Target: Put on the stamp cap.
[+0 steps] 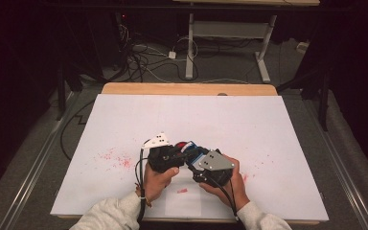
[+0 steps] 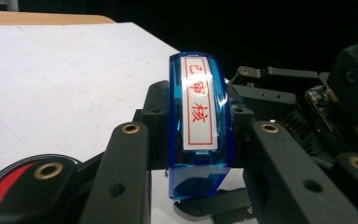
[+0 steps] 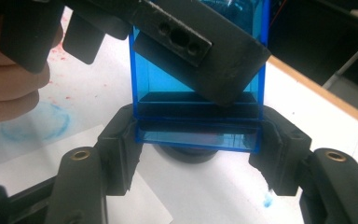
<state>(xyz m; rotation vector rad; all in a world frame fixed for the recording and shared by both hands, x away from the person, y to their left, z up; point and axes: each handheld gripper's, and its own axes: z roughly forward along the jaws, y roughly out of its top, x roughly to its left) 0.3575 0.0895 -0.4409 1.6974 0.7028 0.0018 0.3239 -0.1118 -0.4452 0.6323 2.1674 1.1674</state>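
High view: both grippers meet at lower centre over the white sheet (image 1: 124,124). Left gripper (image 2: 198,140) is clamped on the blue stamp (image 2: 199,126). Right gripper (image 3: 198,149) brackets its base, right pad off, so released. Looks like a handover; next, left alone must carry and press it.

1. the white label (image 2: 197,105) on the curved face of the blue transparent stamp (image 2: 200,140) carries three red chinese characters, top to bottom: 已审核.
2. a thin red rectangular frame surrounds these characters on that label.
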